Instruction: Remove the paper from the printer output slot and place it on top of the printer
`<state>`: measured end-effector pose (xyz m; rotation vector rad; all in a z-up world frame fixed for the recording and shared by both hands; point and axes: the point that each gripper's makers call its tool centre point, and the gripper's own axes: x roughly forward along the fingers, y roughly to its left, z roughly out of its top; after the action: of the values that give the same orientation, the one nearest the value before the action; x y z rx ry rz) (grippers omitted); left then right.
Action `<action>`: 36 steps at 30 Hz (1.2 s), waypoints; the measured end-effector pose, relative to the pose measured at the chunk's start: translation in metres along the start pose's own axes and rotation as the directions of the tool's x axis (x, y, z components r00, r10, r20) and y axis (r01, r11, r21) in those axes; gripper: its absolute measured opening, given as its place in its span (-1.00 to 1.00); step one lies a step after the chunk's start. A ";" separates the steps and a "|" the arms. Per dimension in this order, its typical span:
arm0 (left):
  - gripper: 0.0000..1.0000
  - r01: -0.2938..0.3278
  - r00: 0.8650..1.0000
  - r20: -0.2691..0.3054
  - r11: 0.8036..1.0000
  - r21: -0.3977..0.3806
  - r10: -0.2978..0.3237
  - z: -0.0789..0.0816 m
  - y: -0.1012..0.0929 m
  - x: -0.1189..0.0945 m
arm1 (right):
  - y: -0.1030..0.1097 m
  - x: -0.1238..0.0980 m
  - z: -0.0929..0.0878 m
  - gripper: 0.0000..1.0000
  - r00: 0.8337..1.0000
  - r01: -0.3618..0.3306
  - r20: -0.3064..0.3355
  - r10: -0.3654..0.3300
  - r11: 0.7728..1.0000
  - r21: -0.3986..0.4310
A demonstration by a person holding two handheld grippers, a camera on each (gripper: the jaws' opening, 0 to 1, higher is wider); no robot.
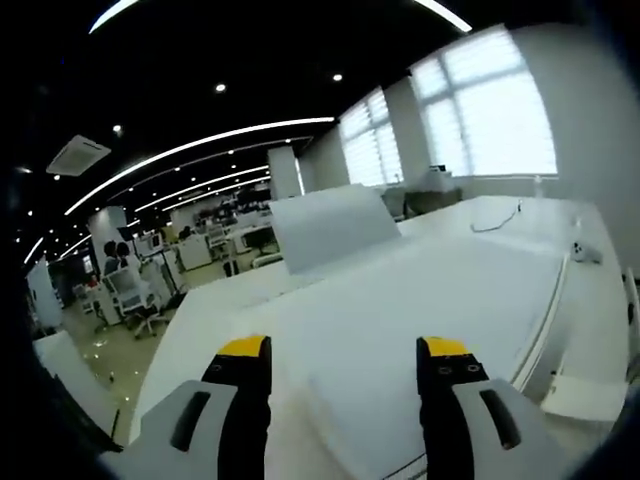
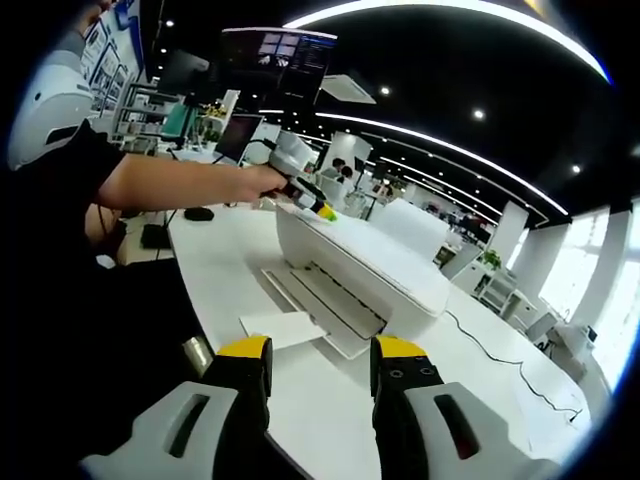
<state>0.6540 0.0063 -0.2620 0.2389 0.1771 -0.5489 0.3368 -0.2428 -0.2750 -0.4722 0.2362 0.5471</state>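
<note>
The white printer (image 2: pixel 385 262) stands on a white table (image 2: pixel 215 260), with its output tray (image 2: pixel 318 297) pulled out towards me. A white sheet of paper (image 2: pixel 283 327) lies flat by the tray's near left corner. My right gripper (image 2: pixel 320 352) hovers just before the sheet and tray, open, with nothing between its jaws. A person's hand holds my left gripper (image 2: pixel 322 209) over the printer's far left end. In the left gripper view, my left gripper (image 1: pixel 345 350) is open and empty above the printer's flat white top (image 1: pixel 400 300). The raised rear paper support (image 1: pixel 335 225) stands beyond it.
The person's arm (image 2: pixel 170 180) reaches across the table from the left. A thin cable (image 2: pixel 500 355) trails over the table right of the printer. A dark mouse (image 2: pixel 200 213) lies at the far left. Desks, chairs and monitors (image 1: pixel 130 290) stand in the office behind.
</note>
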 end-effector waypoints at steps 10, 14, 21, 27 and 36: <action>0.25 0.031 0.999 -0.021 0.999 -0.025 -0.032 -0.012 0.001 -0.005 | 0.001 0.004 0.000 -0.25 1.000 0.002 -0.011 -0.002 1.000 -0.006; 0.26 0.039 0.999 -0.027 0.999 -0.031 -0.040 -0.015 0.002 -0.012 | 0.000 0.005 0.002 -0.25 1.000 0.002 -0.003 -0.002 1.000 0.005; 0.26 0.075 0.996 -0.036 0.995 -0.071 -0.077 -0.019 -0.001 -0.020 | 0.000 0.010 0.001 -0.26 1.000 -0.012 -0.013 0.012 1.000 0.005; 0.29 0.093 0.995 -0.037 0.991 -0.094 -0.097 -0.022 -0.003 -0.026 | 0.004 0.013 -0.002 -0.28 0.999 -0.032 -0.038 0.032 0.999 0.007; 0.30 0.104 0.994 -0.030 0.990 -0.097 -0.108 -0.025 -0.006 -0.037 | 0.005 0.016 -0.007 -0.21 0.997 -0.033 -0.067 0.031 0.999 -0.030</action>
<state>0.6170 0.0266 -0.2787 0.1470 0.2502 -0.6406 0.3470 -0.2356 -0.2886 -0.5179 0.2998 0.5671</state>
